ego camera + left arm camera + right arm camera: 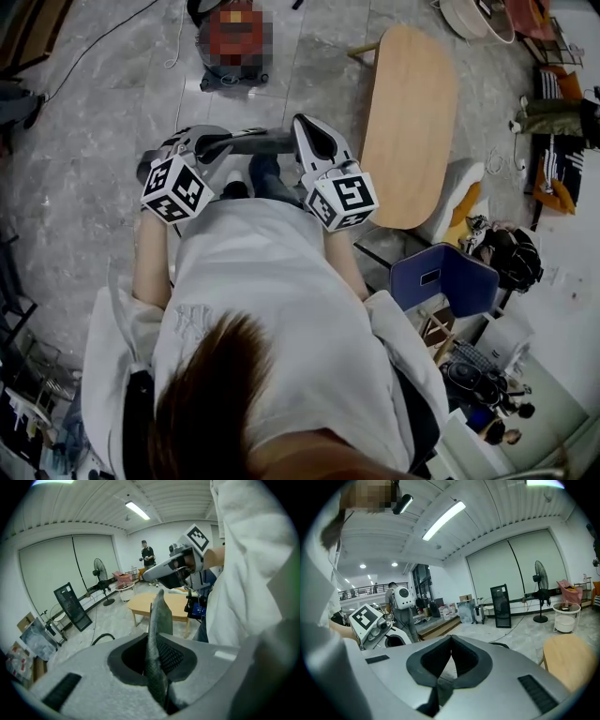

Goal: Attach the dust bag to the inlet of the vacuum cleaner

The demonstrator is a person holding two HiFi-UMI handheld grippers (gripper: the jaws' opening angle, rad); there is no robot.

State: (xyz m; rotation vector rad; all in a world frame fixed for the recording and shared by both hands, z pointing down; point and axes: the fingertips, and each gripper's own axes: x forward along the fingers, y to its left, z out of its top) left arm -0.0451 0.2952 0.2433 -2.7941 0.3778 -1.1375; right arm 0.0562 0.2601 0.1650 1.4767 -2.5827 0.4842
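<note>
My left gripper (225, 143) is shut on a grey woven flap of the dust bag (261, 142), held in front of the person's white shirt. In the left gripper view the flap (159, 616) stands upright between the jaws of the left gripper (157, 656). My right gripper (305, 124) is just right of the flap, shut and empty, its pads meeting (449, 660). Each gripper appears in the other's view: the right one (171, 573), the left one (370, 620). A dark round machine (230, 77), perhaps the vacuum cleaner, sits on the floor ahead, mostly under a mosaic patch.
A long wooden table (412, 112) stands ahead to the right, and a blue chair (445, 277) stands close on the right. A black hose (101, 639) lies on the grey floor. A standing fan (99, 571), a black panel (72, 606) and a person (148, 555) are at the far wall.
</note>
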